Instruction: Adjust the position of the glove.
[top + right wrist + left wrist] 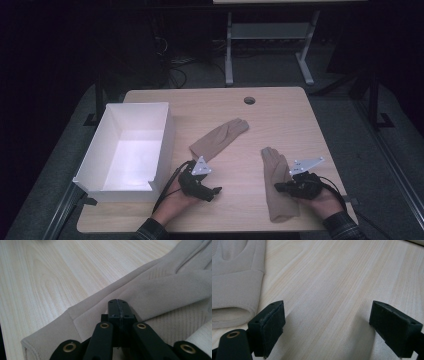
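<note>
Two beige gloves lie flat on the wooden table. One glove lies slantwise at the middle, and its cuff sits just left of my left gripper. That gripper is open over bare wood, with nothing between its pads. The other glove lies lengthwise at the right. My right gripper is shut, its tip low over this glove near the cuff end. The pads meet, and I see no fabric between them.
A white open box with nothing in it stands on the left part of the table, close to the left hand. A round cable hole is near the far edge. Desk legs and cables stand on the dark floor beyond.
</note>
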The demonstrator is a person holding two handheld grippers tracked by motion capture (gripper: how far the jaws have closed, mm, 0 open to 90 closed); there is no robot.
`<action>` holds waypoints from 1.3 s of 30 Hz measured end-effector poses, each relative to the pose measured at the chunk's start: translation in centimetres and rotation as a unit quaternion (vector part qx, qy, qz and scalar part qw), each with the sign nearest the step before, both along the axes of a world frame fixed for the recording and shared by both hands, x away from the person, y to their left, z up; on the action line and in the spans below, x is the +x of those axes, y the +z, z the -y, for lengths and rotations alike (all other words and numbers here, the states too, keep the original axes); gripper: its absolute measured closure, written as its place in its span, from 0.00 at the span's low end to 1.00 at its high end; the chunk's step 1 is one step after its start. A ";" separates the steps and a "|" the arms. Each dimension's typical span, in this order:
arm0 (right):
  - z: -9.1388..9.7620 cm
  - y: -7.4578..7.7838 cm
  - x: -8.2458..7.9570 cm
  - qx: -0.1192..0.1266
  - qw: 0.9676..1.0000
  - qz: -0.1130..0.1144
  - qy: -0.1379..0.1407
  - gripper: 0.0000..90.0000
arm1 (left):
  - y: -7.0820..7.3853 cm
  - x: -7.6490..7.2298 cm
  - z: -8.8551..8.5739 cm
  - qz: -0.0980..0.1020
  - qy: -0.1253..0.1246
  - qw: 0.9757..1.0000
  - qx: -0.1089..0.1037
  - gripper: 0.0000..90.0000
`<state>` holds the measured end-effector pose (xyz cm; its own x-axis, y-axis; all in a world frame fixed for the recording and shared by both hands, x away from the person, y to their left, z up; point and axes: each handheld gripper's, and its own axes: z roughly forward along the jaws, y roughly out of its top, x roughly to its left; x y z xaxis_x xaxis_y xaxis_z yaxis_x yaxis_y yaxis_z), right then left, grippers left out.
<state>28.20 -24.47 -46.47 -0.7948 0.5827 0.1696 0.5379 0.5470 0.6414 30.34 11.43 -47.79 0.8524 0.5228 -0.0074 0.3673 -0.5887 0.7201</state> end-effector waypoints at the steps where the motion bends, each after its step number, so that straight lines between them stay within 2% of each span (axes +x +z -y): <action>1: 0.0 0.0 0.1 0.001 1.000 0.001 0.003 0.99 | 0.0 0.0 0.0 0.000 -0.001 1.000 0.002 0.14; 3: 0.1 0.1 0.2 0.005 1.000 -0.005 0.003 0.92 | 0.0 0.0 0.0 0.000 -0.002 1.000 0.003 0.14; 7: 0.2 0.9 0.1 0.013 1.000 0.015 -0.004 0.78 | 0.0 0.0 0.0 0.000 -0.004 1.000 0.003 0.14; 9: 0.4 1.2 0.2 0.017 0.999 0.028 -0.020 0.67 | 0.0 0.0 0.0 0.001 -0.004 1.000 0.003 0.14; 12: 1.1 1.2 0.5 0.011 0.998 0.042 -0.046 0.57 | 0.0 0.0 0.0 0.000 -0.003 1.000 0.001 0.14; 17: 2.8 1.1 1.4 0.007 0.994 0.066 -0.089 0.42 | 0.0 0.0 0.0 0.000 -0.002 1.000 0.001 0.14; 23: 5.2 0.2 2.6 0.007 0.988 0.071 -0.136 0.29 | 0.0 0.0 0.1 0.000 -0.001 1.000 0.001 0.14; 27: 6.4 -0.5 3.4 0.008 0.984 0.069 -0.162 0.23 | 0.0 0.0 0.1 -0.001 -0.001 1.000 0.000 0.14; 30: 6.6 -1.0 3.8 -0.002 0.981 0.066 -0.181 0.19 | 0.0 0.0 0.1 0.000 -0.001 1.000 0.001 0.14; 33: 6.7 -1.3 4.0 -0.014 0.979 0.066 -0.191 0.17 | 0.0 0.0 0.1 0.000 -0.001 1.000 0.001 0.14; 36: 6.8 -1.5 4.1 -0.013 0.978 0.064 -0.200 0.16 | 0.0 0.0 0.1 0.001 -0.002 1.000 0.001 0.14; 39: 6.7 -1.5 4.1 -0.017 0.978 0.066 -0.198 0.15 | 0.0 0.0 0.1 0.000 -0.002 1.000 0.002 0.14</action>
<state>32.33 -31.19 -47.96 -0.5193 0.8528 0.0557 0.6260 0.3352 0.7041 30.32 11.36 -47.77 0.8545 0.5195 -0.0058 0.3653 -0.5928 0.7177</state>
